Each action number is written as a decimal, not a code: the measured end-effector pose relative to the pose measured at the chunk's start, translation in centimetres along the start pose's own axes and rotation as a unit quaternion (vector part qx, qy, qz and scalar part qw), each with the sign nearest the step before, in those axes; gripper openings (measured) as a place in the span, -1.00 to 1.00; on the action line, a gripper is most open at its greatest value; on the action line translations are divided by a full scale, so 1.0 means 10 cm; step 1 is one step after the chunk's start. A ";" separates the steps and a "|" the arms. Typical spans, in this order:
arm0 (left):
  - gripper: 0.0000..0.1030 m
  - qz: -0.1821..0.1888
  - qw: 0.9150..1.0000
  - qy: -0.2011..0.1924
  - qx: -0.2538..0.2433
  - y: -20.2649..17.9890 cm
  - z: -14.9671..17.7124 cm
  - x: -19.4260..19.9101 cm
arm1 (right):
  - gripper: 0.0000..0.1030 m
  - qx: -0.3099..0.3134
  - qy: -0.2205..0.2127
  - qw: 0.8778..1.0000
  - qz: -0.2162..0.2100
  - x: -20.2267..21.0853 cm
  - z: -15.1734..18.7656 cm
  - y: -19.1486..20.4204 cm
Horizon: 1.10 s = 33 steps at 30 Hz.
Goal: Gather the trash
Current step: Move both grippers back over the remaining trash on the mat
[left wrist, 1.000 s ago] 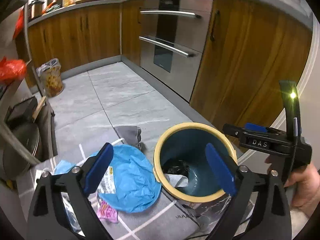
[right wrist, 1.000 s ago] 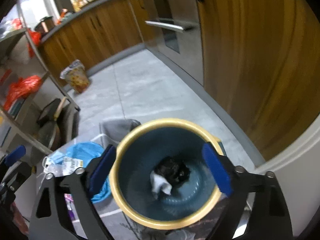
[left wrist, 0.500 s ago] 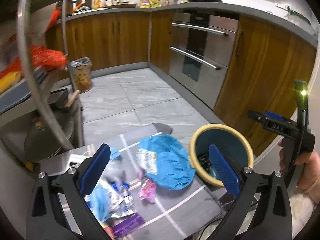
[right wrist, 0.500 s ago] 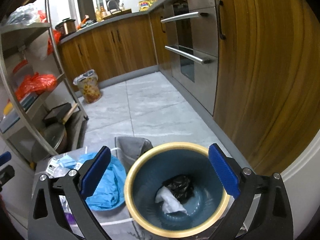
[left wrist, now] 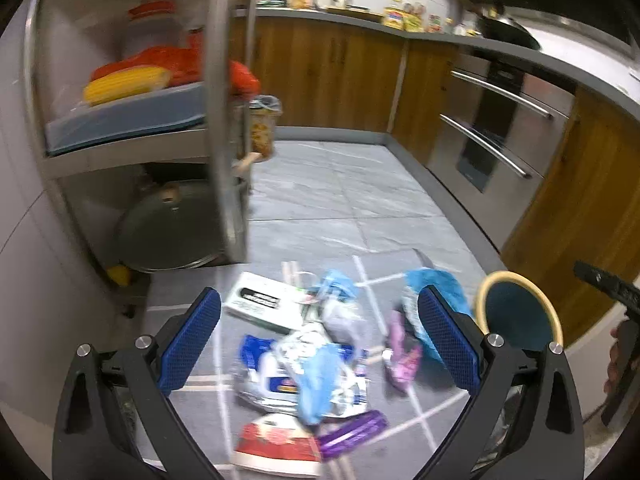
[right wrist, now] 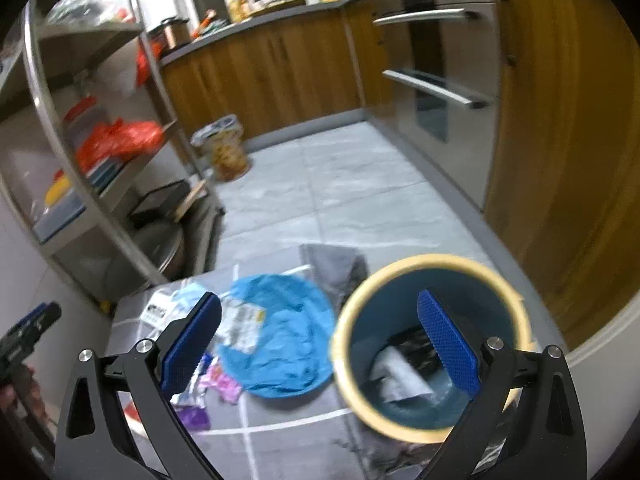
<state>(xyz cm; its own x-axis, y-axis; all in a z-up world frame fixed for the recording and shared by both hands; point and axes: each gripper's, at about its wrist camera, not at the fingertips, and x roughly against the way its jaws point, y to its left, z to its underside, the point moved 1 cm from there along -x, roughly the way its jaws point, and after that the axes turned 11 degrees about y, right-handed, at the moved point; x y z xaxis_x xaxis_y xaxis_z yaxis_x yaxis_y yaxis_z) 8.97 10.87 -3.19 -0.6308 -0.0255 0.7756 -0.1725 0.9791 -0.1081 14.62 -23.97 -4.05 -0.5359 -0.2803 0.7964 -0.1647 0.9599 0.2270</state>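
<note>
A round bin point(right wrist: 430, 344) with a yellow rim and blue inside stands on the grey mat; white paper and something black lie in it. My right gripper point(right wrist: 320, 346) hangs open above the bin's left rim, nothing between its blue pads. Left of the bin lies a blue plastic bag point(right wrist: 280, 344). In the left wrist view my left gripper point(left wrist: 320, 340) is open over a heap of wrappers point(left wrist: 308, 368): a white box point(left wrist: 260, 304), a blue-white pack, a purple wrapper point(left wrist: 352, 434), a red-white pack point(left wrist: 276, 444). The bin point(left wrist: 518, 316) sits at its right.
A steel shelf rack point(left wrist: 224, 120) with pans and orange bags stands at the left. Wooden cabinets and an oven point(right wrist: 436, 80) line the right and back. A lined waste basket point(right wrist: 226, 152) stands on the tiled floor. A hand holds the other gripper point(left wrist: 616, 320).
My left gripper swung left from over the bin to above the heap of wrappers. The right gripper drew back and up a little; the bin now sits to its right.
</note>
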 end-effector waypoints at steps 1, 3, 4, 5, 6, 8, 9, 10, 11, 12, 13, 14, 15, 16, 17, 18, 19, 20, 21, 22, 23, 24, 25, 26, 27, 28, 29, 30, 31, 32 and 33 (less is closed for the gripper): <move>0.89 -0.005 1.000 0.000 0.006 0.08 -0.01 -0.01 | 0.90 0.009 0.006 1.000 0.000 -0.05 -0.01 0.08; 0.89 -0.013 1.000 0.001 0.015 0.20 0.01 -0.04 | 0.90 0.026 0.014 1.000 0.000 -0.13 -0.02 0.23; 0.89 -0.017 1.000 0.004 0.019 0.24 0.02 -0.07 | 0.90 0.033 0.017 0.999 -0.001 -0.16 -0.01 0.28; 0.89 -0.019 1.000 0.009 0.022 0.29 0.03 -0.11 | 0.90 0.041 0.024 0.999 -0.002 -0.22 0.00 0.37; 0.89 -0.020 0.999 0.016 0.023 0.32 0.04 -0.17 | 0.90 0.046 0.029 0.998 -0.003 -0.27 0.01 0.43; 0.89 -0.021 0.999 0.034 0.023 0.35 0.09 -0.29 | 0.90 0.057 0.046 0.997 -0.006 -0.39 0.04 0.56; 0.89 -0.021 0.999 0.046 0.020 0.35 0.11 -0.37 | 0.90 0.060 0.057 0.997 -0.007 -0.45 0.06 0.63; 0.89 -0.020 0.998 0.058 0.018 0.34 0.14 -0.47 | 0.90 0.059 0.071 0.996 -0.007 -0.54 0.08 0.68; 0.89 -0.018 0.997 0.066 0.017 0.33 0.16 -0.53 | 0.90 0.058 0.080 0.995 -0.007 -0.60 0.11 0.70; 0.89 -0.014 0.997 0.079 0.014 0.32 0.19 -0.62 | 0.90 0.058 0.091 0.994 -0.006 -0.67 0.13 0.73; 0.89 -0.016 0.996 0.090 0.011 0.30 0.22 -0.70 | 0.90 0.062 0.101 0.993 0.001 -0.74 0.15 0.76; 0.89 -0.018 0.995 0.100 0.008 0.29 0.24 -0.76 | 0.90 0.065 0.105 0.992 0.007 -0.78 0.17 0.77; 0.89 -0.019 0.994 0.110 0.004 0.27 0.27 -0.83 | 0.90 0.071 0.112 0.991 0.014 -0.83 0.19 0.79; 0.89 -0.020 0.993 0.120 0.000 0.25 0.29 -0.89 | 0.90 0.075 0.118 0.990 0.017 -0.87 0.19 0.79; 0.89 -0.020 0.992 0.127 -0.003 0.23 0.32 -0.93 | 0.90 0.084 0.126 0.988 0.023 -0.92 0.21 0.81; 0.89 -0.020 0.991 0.134 -0.008 0.22 0.35 -0.97 | 0.90 0.089 0.131 0.987 0.025 -0.95 0.22 0.82; 0.89 -0.018 0.990 0.141 -0.013 0.19 0.36 -1.02 | 0.90 0.095 0.138 0.985 0.026 -1.00 0.23 0.84; 0.89 -0.018 0.989 0.145 -0.016 0.18 0.36 -1.04 | 0.90 0.099 0.145 0.984 0.026 -1.03 0.24 0.84; 0.89 -0.017 0.989 0.148 -0.019 0.16 0.36 -1.07 | 0.90 0.105 0.159 0.981 0.027 -1.10 0.26 0.85; 0.89 -0.014 0.988 0.153 -0.021 0.15 0.37 -1.10 | 0.90 0.108 0.170 0.979 0.029 -1.15 0.28 0.85; 0.89 -0.012 0.987 0.157 -0.021 0.15 0.37 -1.13 | 0.90 0.111 0.183 0.976 0.034 -1.21 0.30 0.86; 0.89 -0.011 0.986 0.162 -0.021 0.14 0.37 -1.16 | 0.90 0.115 0.196 0.973 0.040 -1.27 0.33 0.86; 0.89 -0.010 0.986 0.167 -0.022 0.13 0.38 -1.18 | 0.89 0.121 0.208 0.970 0.047 -1.33 0.36 0.86; 0.89 -0.010 0.985 0.170 -0.022 0.13 0.38 -1.20 | 0.87 0.126 0.214 0.967 0.052 -1.37 0.38 0.87; 0.89 -0.009 0.984 0.174 -0.023 0.13 0.39 -1.22 | 0.86 0.135 0.227 0.963 0.057 -1.42 0.41 0.89; 0.89 -0.010 0.984 0.179 -0.023 0.13 0.40 -1.25 | 0.86 0.143 0.236 0.959 0.063 -1.48 0.45 0.90; 0.89 -0.010 0.983 0.184 -0.024 0.13 0.41 -1.27 | 0.85 0.150 0.244 0.956 0.066 -1.52 0.48 0.92; 0.89 -0.008 0.982 0.189 -0.022 0.13 0.42 -1.30 | 0.84 0.155 0.251 0.953 0.067 -1.56 0.50 0.94; 0.89 -0.006 0.981 0.193 -0.021 0.13 0.42 -1.32 | 0.81 0.159 0.256 0.951 0.067 -1.59 0.52 0.95; 0.89 -0.002 0.980 0.198 -0.019 0.12 0.44 -1.34 | 0.78 0.168 0.261 0.948 0.069 -1.62 0.54 0.98; 0.89 0.002 0.979 0.204 -0.017 0.12 0.45 -1.37 | 0.72 0.179 0.264 0.945 0.073 -1.64 0.57 1.01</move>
<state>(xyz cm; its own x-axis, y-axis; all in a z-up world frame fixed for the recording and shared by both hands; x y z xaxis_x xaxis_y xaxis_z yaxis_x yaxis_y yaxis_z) 13.95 11.51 -16.73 -0.2752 0.0543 0.9599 -0.1400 0.9855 -0.0959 17.08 -9.74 -18.04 -0.1030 -0.0105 0.9946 -0.4401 0.8972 -0.0361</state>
